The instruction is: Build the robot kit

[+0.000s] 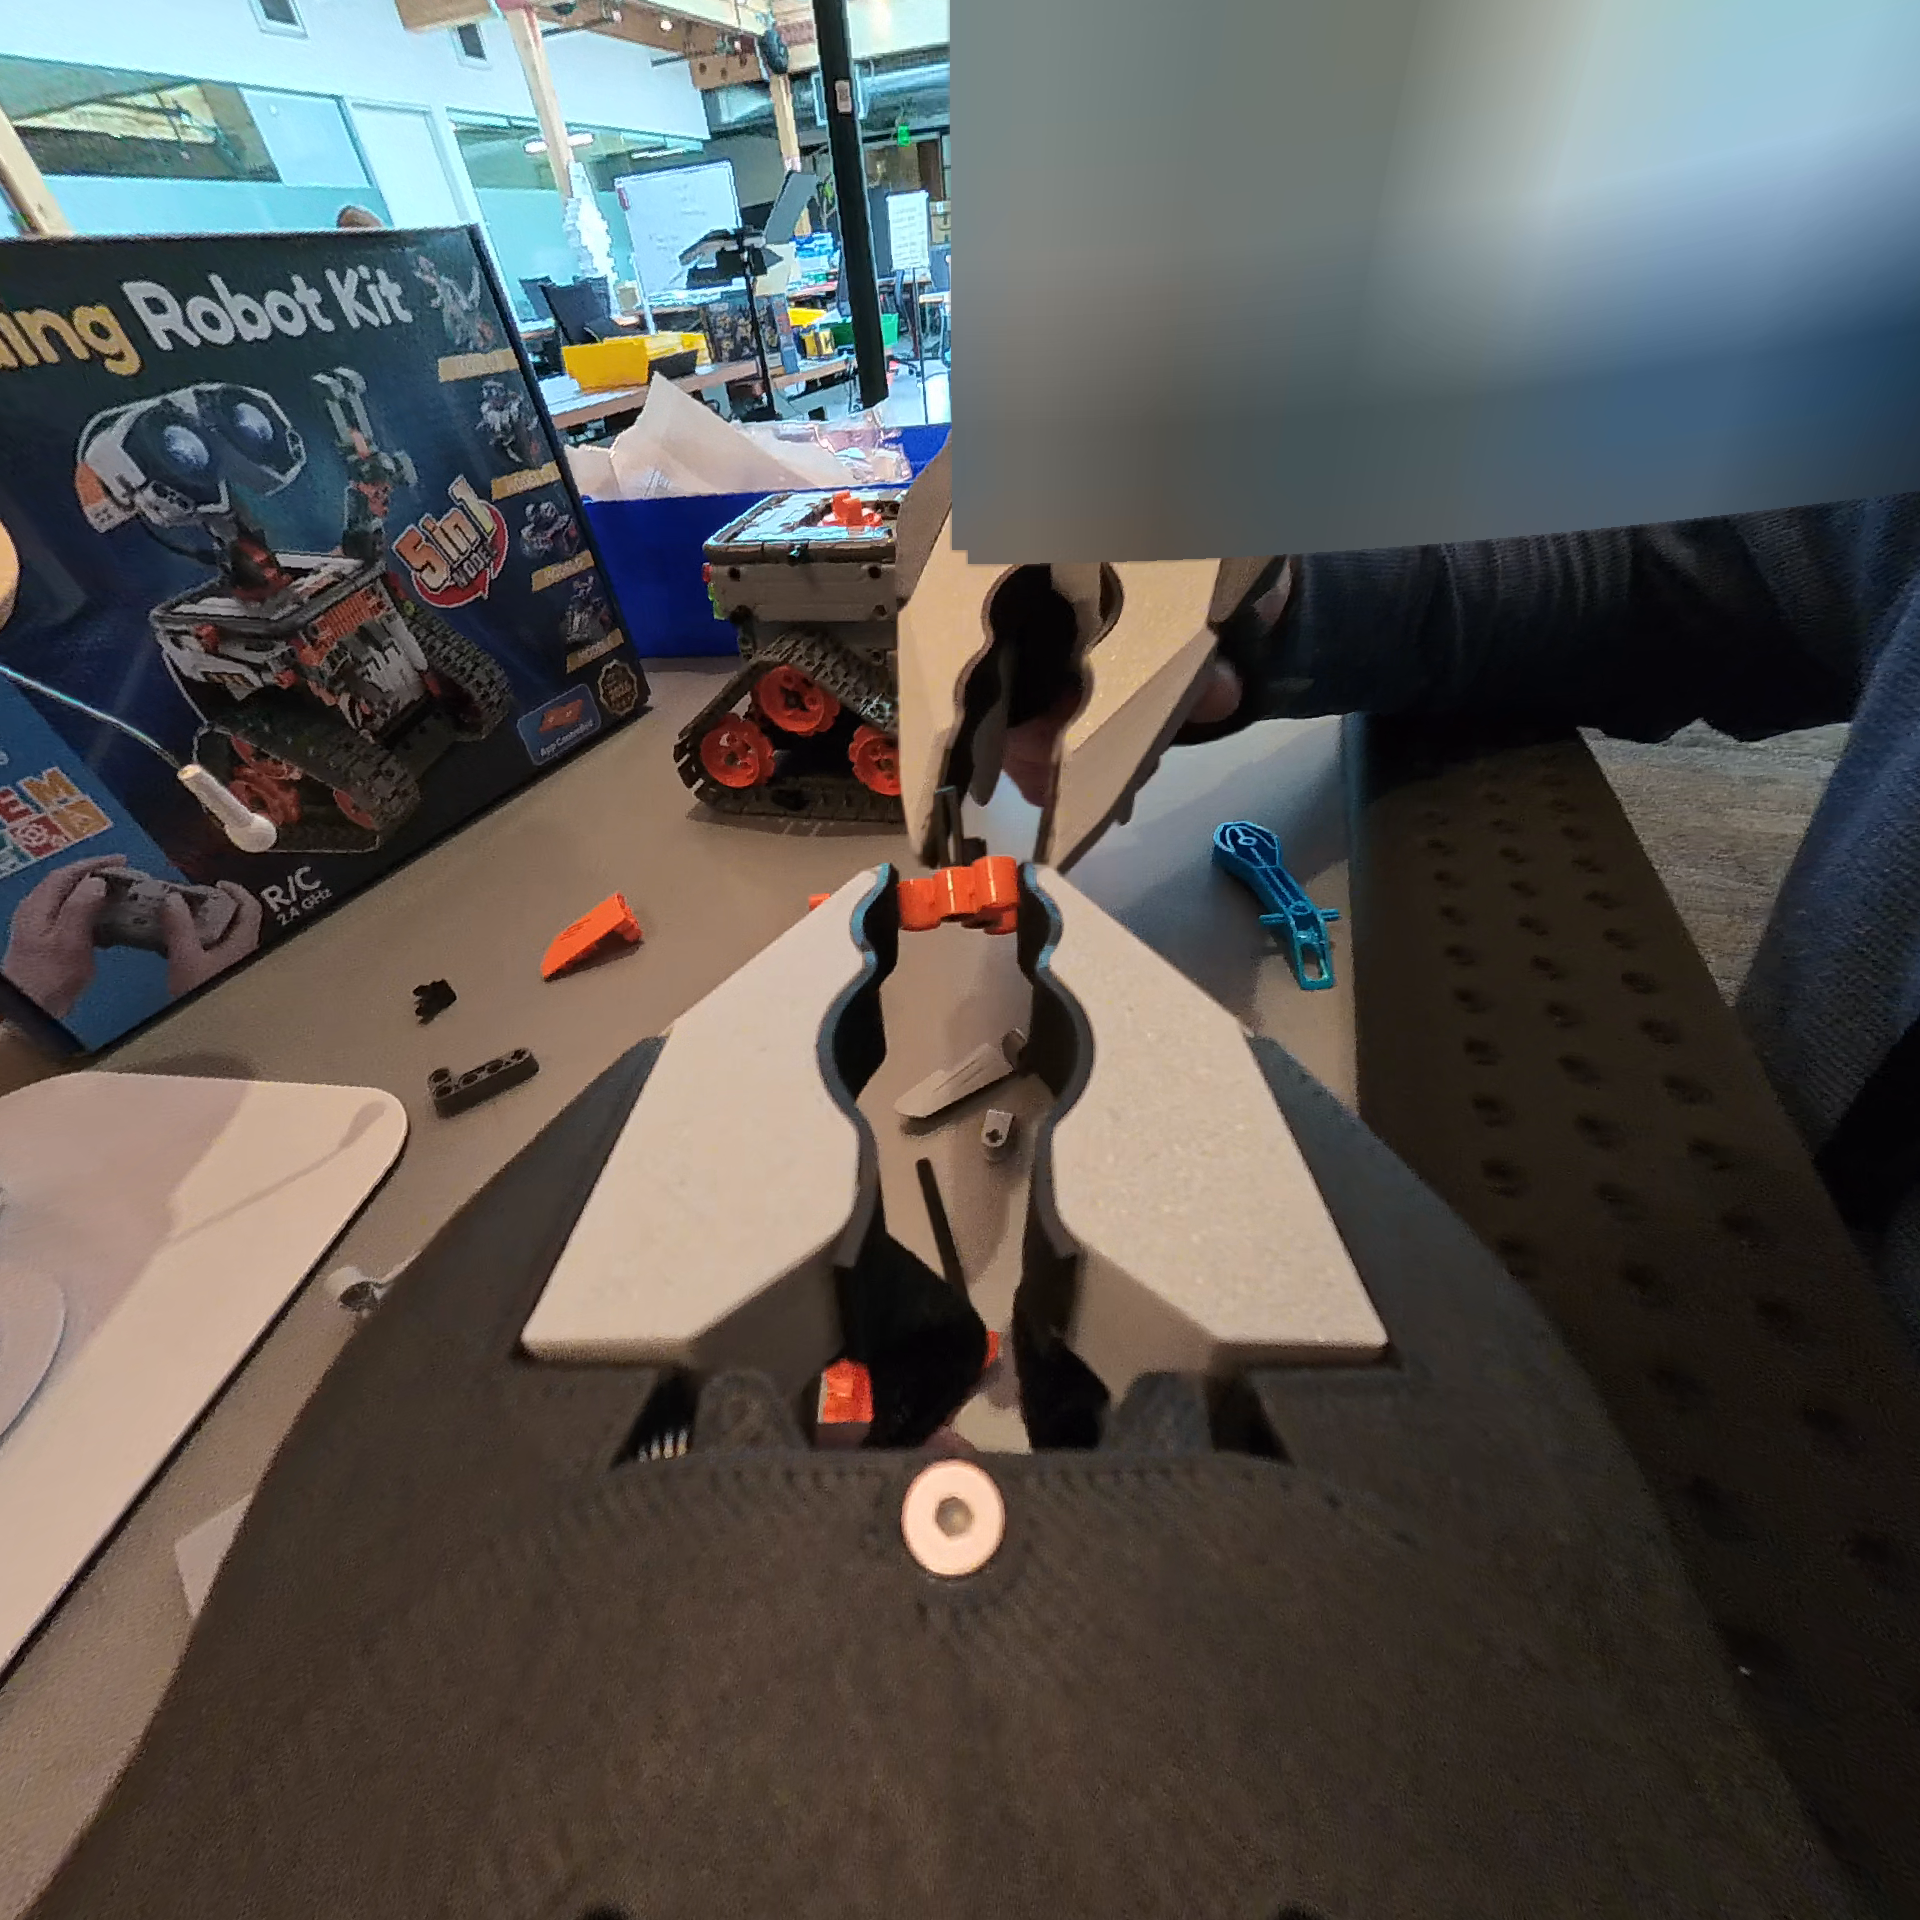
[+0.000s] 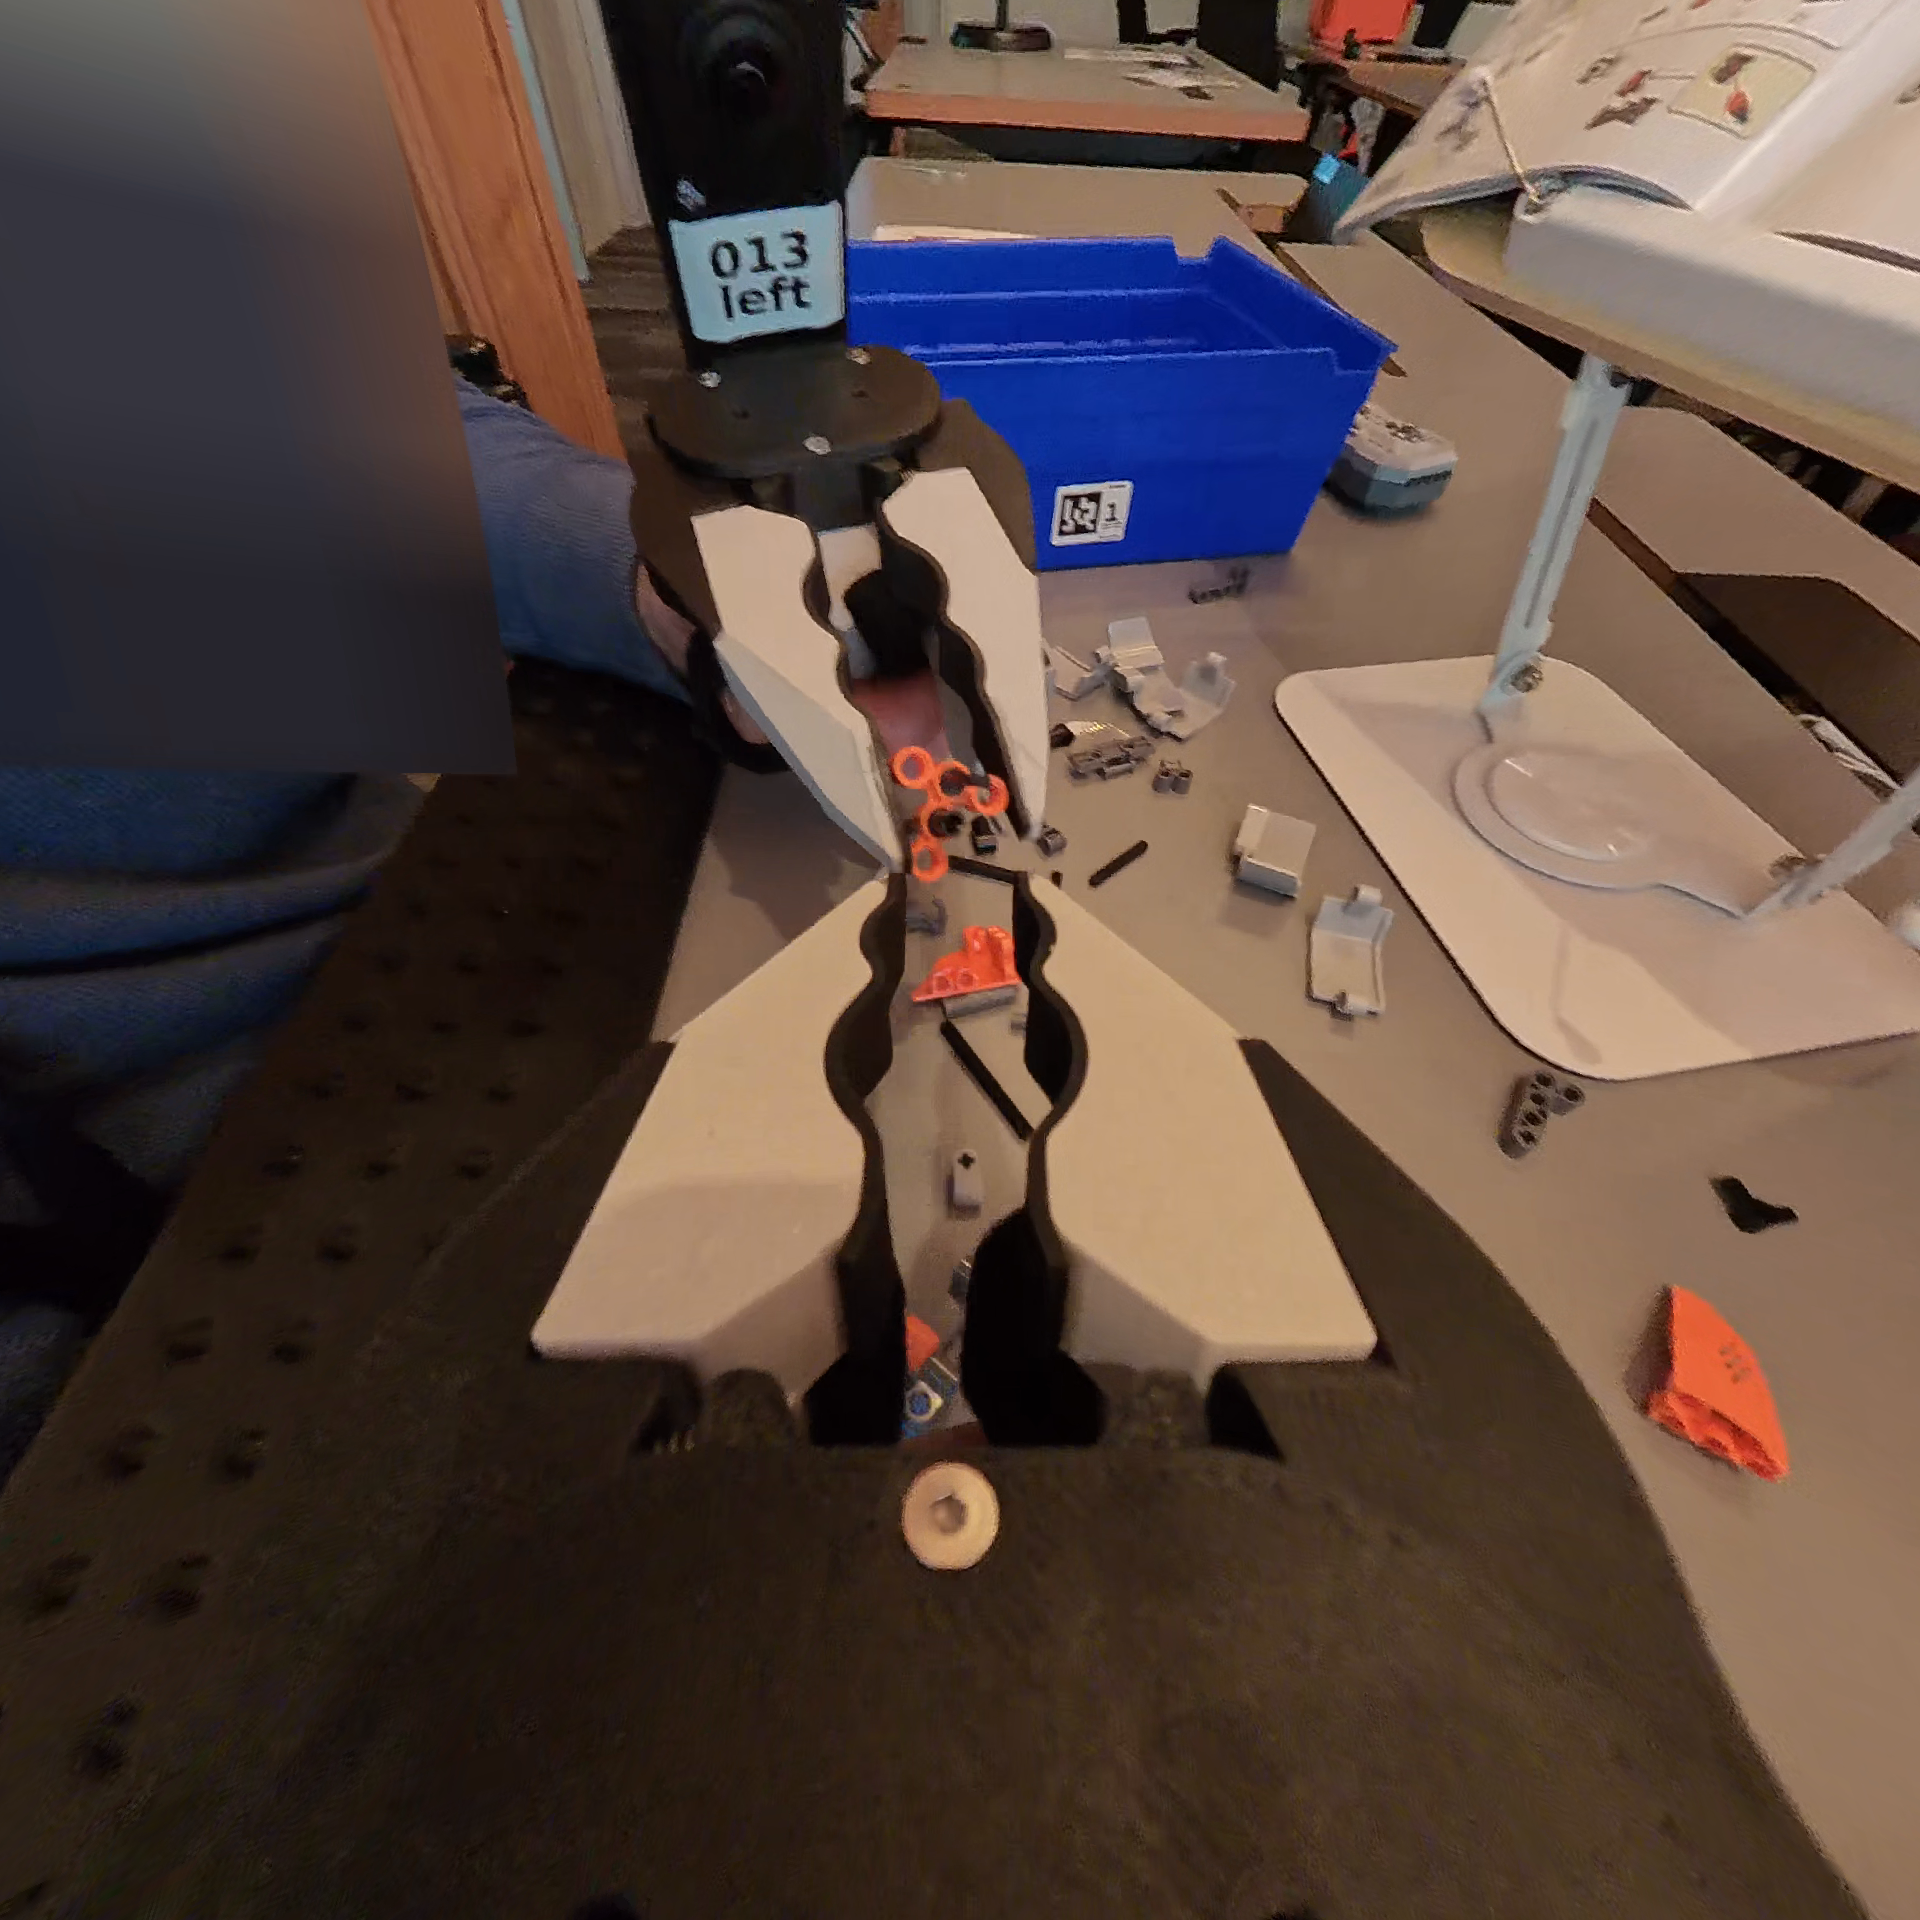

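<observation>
Two close wrist views facing each other, sharing grey tabletop (image 1: pixel 582 831)

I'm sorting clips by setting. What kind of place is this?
Probably an open-plan workshop or lab: a grey table strewn with toy building parts, a tracked robot model beside its kit box, and more worktables with a whiteboard behind.

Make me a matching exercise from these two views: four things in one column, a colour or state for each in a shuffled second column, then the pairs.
Things:
1. left gripper
2. storage bin
3. loose curved panel
4. small tool by the right gripper

Colour or state:
A. light blue, lying flat on the table
B. deep blue, open-topped
C. shut on an orange connector piece
D. orange, lying alone on the table

Pairs: 1-C, 2-B, 3-D, 4-A
</observation>
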A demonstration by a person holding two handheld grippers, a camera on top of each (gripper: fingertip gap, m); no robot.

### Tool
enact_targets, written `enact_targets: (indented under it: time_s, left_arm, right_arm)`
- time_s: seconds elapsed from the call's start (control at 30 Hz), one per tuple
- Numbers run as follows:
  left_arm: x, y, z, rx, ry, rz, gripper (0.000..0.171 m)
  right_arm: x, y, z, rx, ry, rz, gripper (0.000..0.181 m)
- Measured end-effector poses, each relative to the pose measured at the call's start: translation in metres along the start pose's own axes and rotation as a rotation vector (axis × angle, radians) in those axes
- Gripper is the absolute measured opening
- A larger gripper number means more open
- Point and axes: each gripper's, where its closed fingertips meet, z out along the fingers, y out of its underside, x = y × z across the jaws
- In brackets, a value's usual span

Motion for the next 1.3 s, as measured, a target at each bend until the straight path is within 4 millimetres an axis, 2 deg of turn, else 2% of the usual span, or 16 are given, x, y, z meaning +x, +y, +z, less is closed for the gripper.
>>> enact_targets:
  time_s: [0.23, 0.43, 0.7, 0.8, 0.9, 0.97, 1.1, 1.2, 1.3]
  left_arm:
    - [-0.005, -0.006, -0.003, 0.021, -0.035, 0.028, 0.021]
    - [-0.001, -0.003, 0.000, -0.006, -0.048, 0.099, 0.021]
    - [0.012, 0.004, 0.003, -0.083, -0.103, 0.232, 0.021]
    - [0.019, 0.004, 0.002, -0.090, -0.113, 0.204, 0.021]
    - [0.019, 0.016, 0.000, -0.164, -0.162, 0.212, 0.024]
    - [0.023, 0.021, -0.007, -0.188, -0.174, 0.208, 0.030]
    - [0.031, 0.021, -0.032, -0.176, -0.192, 0.227, 0.026]
    - [0.027, 0.030, -0.057, -0.232, -0.260, 0.287, 0.024]
    - [0.012, 0.040, -0.083, -0.312, -0.354, 0.307, 0.022]
  right_arm:
    - [-0.003, -0.012, -0.007, 0.059, -0.064, 0.090, 0.017]
    - [-0.003, -0.016, 0.000, 0.090, -0.066, 0.140, 0.017]
    - [-0.012, -0.016, 0.004, 0.116, -0.098, 0.147, 0.002]
    - [-0.018, -0.016, 0.002, 0.105, -0.115, 0.135, 0.002]
    - [-0.022, -0.008, 0.004, 0.055, -0.116, 0.097, 0.002]
    - [-0.024, 0.000, 0.006, 0.013, -0.119, 0.076, 0.002]
    - [-0.027, 0.024, 0.013, -0.141, -0.105, -0.002, 0.002]
    - [-0.035, 0.054, 0.020, -0.306, -0.132, -0.029, 0.002]
    - [-0.035, 0.067, 0.024, -0.379, -0.119, -0.058, 0.002]
